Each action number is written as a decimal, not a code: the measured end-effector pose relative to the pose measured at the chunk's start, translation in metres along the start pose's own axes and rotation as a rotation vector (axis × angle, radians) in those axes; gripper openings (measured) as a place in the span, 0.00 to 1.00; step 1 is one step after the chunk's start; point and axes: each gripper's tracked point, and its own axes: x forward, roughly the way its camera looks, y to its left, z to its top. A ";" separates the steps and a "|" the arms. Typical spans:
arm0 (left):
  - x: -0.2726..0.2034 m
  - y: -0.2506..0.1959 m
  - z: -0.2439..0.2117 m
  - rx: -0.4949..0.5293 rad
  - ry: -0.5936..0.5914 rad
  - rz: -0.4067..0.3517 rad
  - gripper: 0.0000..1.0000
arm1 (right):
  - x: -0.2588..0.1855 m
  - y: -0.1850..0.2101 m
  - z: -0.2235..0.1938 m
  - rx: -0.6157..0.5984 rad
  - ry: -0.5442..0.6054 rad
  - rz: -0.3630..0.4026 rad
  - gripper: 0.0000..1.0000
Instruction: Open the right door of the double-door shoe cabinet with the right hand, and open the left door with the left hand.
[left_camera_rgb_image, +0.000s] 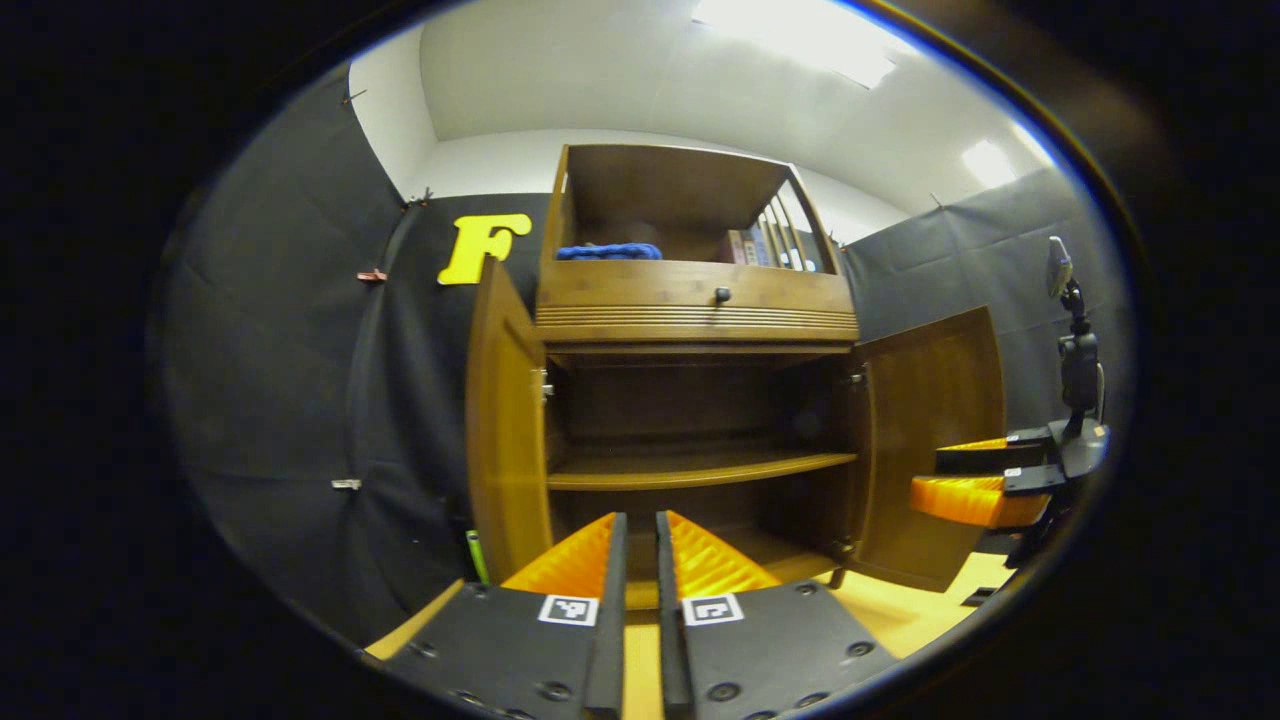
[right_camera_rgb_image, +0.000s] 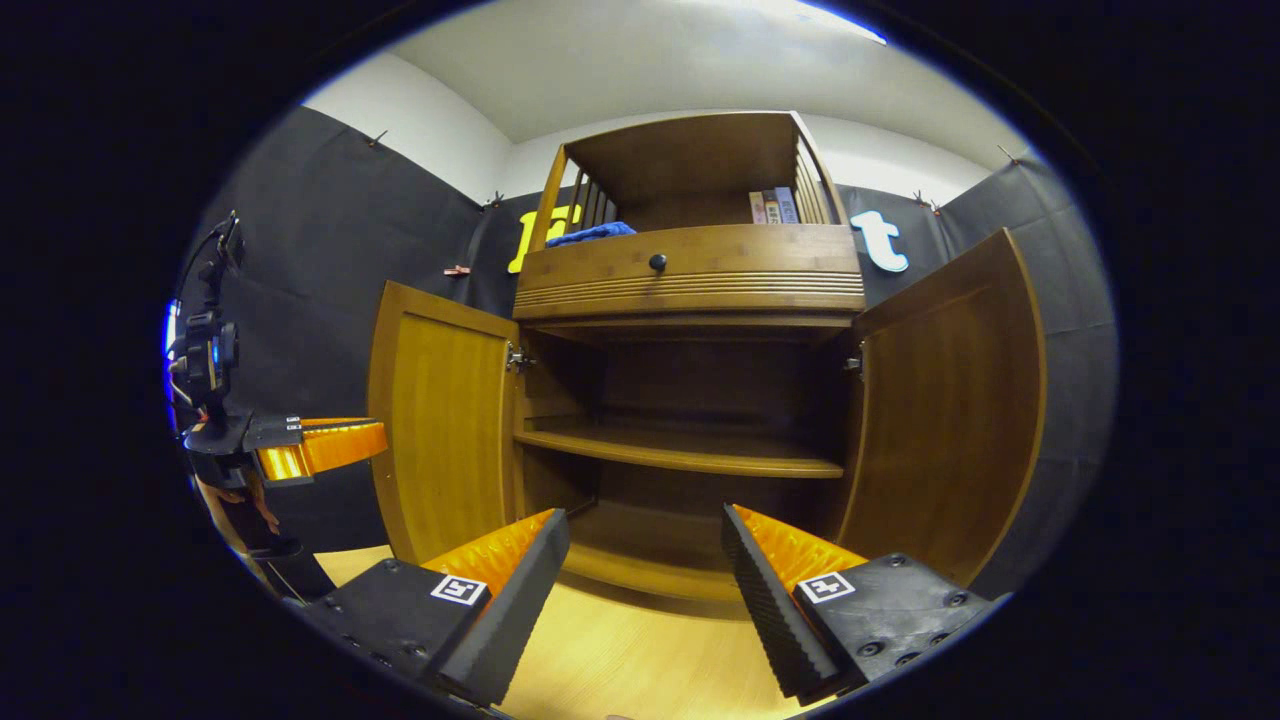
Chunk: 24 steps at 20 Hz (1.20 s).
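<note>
The wooden shoe cabinet (left_camera_rgb_image: 700, 320) stands straight ahead with both doors swung open. Its left door (left_camera_rgb_image: 505, 430) (right_camera_rgb_image: 445, 440) and right door (left_camera_rgb_image: 935, 440) (right_camera_rgb_image: 950, 400) stand out from the front, baring a dark inside with one shelf (right_camera_rgb_image: 680, 450). My left gripper (left_camera_rgb_image: 640, 525) hangs before the opening, low at the middle, with its fingers nearly together and nothing between them; it also appears far left in the right gripper view (right_camera_rgb_image: 320, 445). My right gripper (right_camera_rgb_image: 645, 520) is open in front of the lower compartment, holding nothing, and appears beside the right door (left_camera_rgb_image: 975, 480).
Above the doors is a drawer with a dark knob (right_camera_rgb_image: 657, 262). The top shelf holds a blue cloth (left_camera_rgb_image: 610, 251) and some books (right_camera_rgb_image: 773, 206). Black cloth walls flank the cabinet. A light wooden floor (right_camera_rgb_image: 640, 650) runs under the grippers.
</note>
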 end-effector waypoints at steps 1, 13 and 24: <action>0.003 -0.004 0.001 0.006 0.004 -0.008 0.45 | -0.004 -0.001 0.002 -0.004 -0.004 -0.015 0.97; 0.025 -0.039 0.010 -0.036 0.027 -0.079 0.95 | -0.024 -0.029 0.031 -0.021 -0.041 -0.123 0.96; 0.034 -0.070 0.003 -0.001 0.021 -0.114 0.94 | -0.024 -0.058 0.029 -0.008 -0.012 -0.178 0.98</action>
